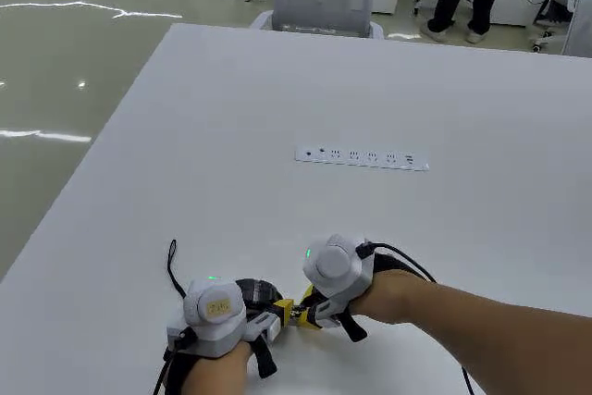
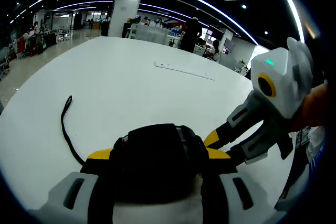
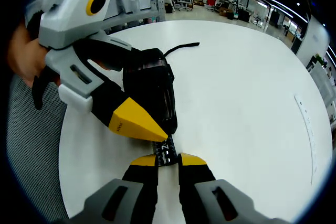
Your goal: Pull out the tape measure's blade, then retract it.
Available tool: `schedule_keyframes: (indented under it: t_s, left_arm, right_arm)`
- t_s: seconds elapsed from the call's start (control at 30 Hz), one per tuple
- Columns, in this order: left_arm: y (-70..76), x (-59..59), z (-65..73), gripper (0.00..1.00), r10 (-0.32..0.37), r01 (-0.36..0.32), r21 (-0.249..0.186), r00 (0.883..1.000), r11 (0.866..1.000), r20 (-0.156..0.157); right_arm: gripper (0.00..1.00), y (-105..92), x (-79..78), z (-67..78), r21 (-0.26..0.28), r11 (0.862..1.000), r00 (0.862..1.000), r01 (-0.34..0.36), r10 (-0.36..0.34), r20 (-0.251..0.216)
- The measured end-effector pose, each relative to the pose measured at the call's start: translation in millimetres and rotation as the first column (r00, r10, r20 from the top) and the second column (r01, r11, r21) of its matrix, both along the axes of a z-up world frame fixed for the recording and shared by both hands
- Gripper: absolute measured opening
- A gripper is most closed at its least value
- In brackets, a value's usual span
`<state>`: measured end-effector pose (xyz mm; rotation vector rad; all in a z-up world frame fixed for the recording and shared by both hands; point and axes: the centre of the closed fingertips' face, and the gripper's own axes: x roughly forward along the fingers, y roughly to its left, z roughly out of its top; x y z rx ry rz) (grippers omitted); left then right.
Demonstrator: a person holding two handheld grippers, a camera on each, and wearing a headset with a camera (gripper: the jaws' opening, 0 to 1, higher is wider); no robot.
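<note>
The tape measure (image 3: 149,85), a black case, sits low over the white table (image 1: 277,90) on the person's side of the power strip (image 1: 361,157) and well apart from it. Its thin black wrist strap (image 2: 65,124) trails on the tabletop to the left of the case, also on the near side of the strip. The left gripper (image 2: 158,156) has its yellow-tipped jaws closed around the case, one against each flank, so the case is clamped rather than resting free. The right gripper (image 3: 167,160) is closed almost fully, its two yellow tips pinching the blade (image 3: 164,148) where the printed numbers show. Only a short piece of blade is out, so the right gripper's tips sit just beside the mouth of the case and nearly touch the left gripper's near jaw. In the head view the case lies to the left of the right gripper. The blade's long axis runs from the case towards that gripper, roughly across the table and close to parallel with the power strip. With so little blade showing, the pull-out looks as if it has barely begun. The right gripper is the one placed to make the pull, drawing straight away from the case along the blade's line and keeping on the near side of the strip. The left only has to hold the case steady against it. A pull off that line would likely twist the thin blade in the pinch.
</note>
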<state>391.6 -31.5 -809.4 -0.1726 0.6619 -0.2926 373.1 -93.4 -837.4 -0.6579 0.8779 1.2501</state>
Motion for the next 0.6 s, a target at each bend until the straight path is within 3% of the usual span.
schedule_keyframes:
  t_s: [0.6]
  left_arm:
    - [0.8,0.7,-0.8,0.63,-0.001,0.001,-0.016,1.0,1.0,-0.003]
  right_arm:
    - [0.14,9.2,-0.9,1.0,0.029,1.0,1.0,-0.011,0.011,0.0]
